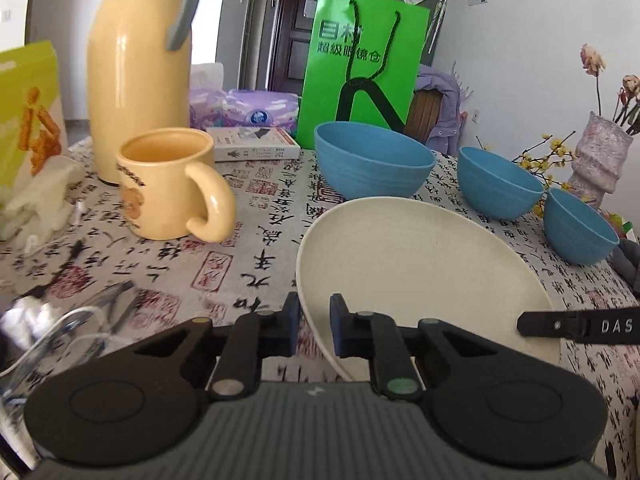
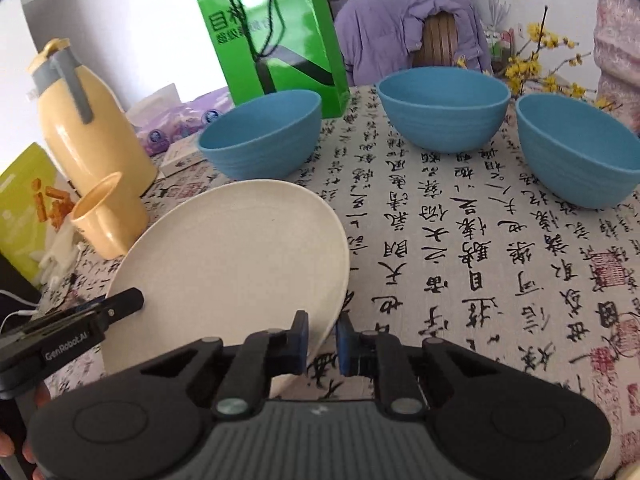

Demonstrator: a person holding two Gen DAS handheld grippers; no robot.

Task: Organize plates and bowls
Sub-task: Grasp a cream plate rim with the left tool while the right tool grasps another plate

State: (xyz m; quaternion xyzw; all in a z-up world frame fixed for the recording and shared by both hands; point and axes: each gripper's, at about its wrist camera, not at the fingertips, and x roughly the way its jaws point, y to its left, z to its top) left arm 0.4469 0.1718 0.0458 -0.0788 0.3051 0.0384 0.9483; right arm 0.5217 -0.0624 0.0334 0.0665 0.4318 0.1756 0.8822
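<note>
Plate [image 1: 416, 264] rim between both hand-held grippers' pads.

Two handheld grippers face one another across a cream plate [image 1: 420, 264], each angled downward. The left gripper [image 1: 315, 330] has its blue-padded fingers [image 1: 338, 330] drawn in tight on the plate's near-left rim — one pad under the rim, one over it. The right gripper [image 2: 322, 340] is likewise clamped on the opposite rim, its black body reaching in from the right edge of the left wrist view; fingertips of the person's hand [image 2: 30, 396] show behind the left tool.
</note>
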